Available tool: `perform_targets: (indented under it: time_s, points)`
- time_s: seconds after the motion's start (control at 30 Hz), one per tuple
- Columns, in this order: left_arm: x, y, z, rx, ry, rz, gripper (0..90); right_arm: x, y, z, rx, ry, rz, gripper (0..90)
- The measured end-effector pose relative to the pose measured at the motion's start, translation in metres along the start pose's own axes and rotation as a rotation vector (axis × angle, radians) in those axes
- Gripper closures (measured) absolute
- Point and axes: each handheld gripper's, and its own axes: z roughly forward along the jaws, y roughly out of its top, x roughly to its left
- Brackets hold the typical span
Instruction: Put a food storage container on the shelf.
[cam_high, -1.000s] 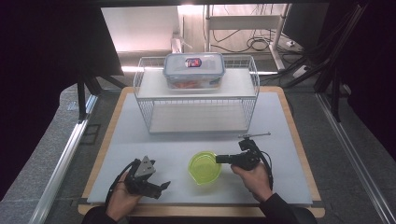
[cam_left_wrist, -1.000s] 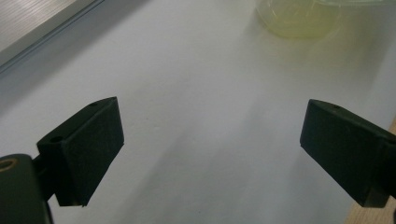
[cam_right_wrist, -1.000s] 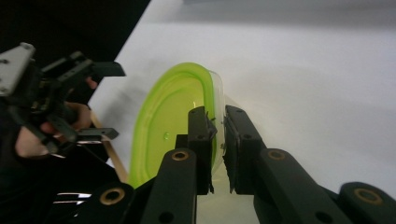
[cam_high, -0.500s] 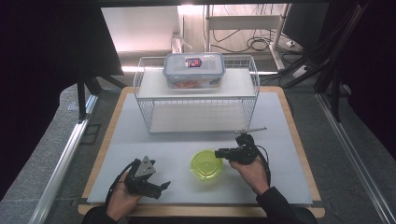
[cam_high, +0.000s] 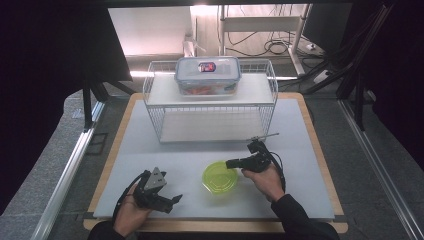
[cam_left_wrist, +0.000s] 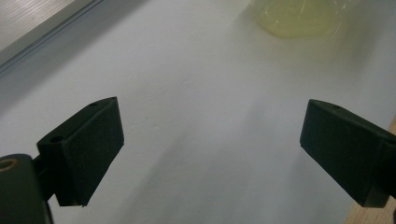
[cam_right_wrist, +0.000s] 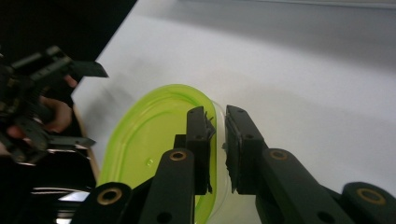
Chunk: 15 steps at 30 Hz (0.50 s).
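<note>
Comparing this moment with the earlier high views, the right tool is now sitting a little farther from the person and is turned so its tips are pointing across the white surface at the rim of the round translucent lime-green plastic lid. A second earlier it was lying level with the lid's right edge. That shift is suggesting a grasp being settled, judged as the start of picking the lid up.

In the right gripper view the right tool is standing nearly closed, its two black jaws pinching the lid's raised edge between them, one jaw inside the rim and one outside. The left tool is resting low on the surface, in the same spot as before, well to the left of the lid; in the left gripper view the left tool is spread wide with nothing between its jaws.

The lid is lying just ahead of the right tool's tips, flat or nearly flat on the surface; whether its far edge is lifting cannot be told. It is looking thin, glossy and see-through, with a shallow stepped rim, so it is likely flexing under a pinch. Beyond both tools a white wire rack is carrying a clear lidded plastic box on its top.
</note>
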Motion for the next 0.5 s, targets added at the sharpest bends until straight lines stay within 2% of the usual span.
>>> perform_targets:
  time_s: [0.1,0.17,0.23,0.33,0.37,0.43,0.5]
  points:
    - [0.0000,0.0000,0.0000,0.001,0.000,0.001,6.2,-0.0020,0.0000,-0.0013,-0.013,0.055,0.039,81.8]
    - [0.0001,0.0000,0.0000,0.001,0.000,0.000,6.2,-0.0012,0.0008,-0.0023,-0.017,0.065,0.040,81.9]
    - [0.0000,0.0000,0.0001,0.000,0.000,0.000,6.2,0.0005,0.0016,-0.0023,-0.011,0.048,0.015,81.4]
    - [-0.0001,0.0000,0.0003,0.002,-0.001,0.002,6.2,0.0028,0.0022,-0.0012,0.003,-0.013,-0.057,79.0]
    - [-0.0002,0.0000,0.0003,0.002,-0.001,0.002,6.2,0.0023,0.0023,-0.0007,0.003,-0.023,-0.067,78.1]
    - [0.0000,0.0000,0.0003,0.002,-0.001,0.002,6.2,0.0002,0.0026,0.0013,-0.008,-0.040,-0.075,68.3]
    - [-0.0001,-0.0001,0.0004,0.004,-0.003,0.002,6.2,-0.0022,0.0038,0.0035,-0.013,-0.032,-0.069,66.2]
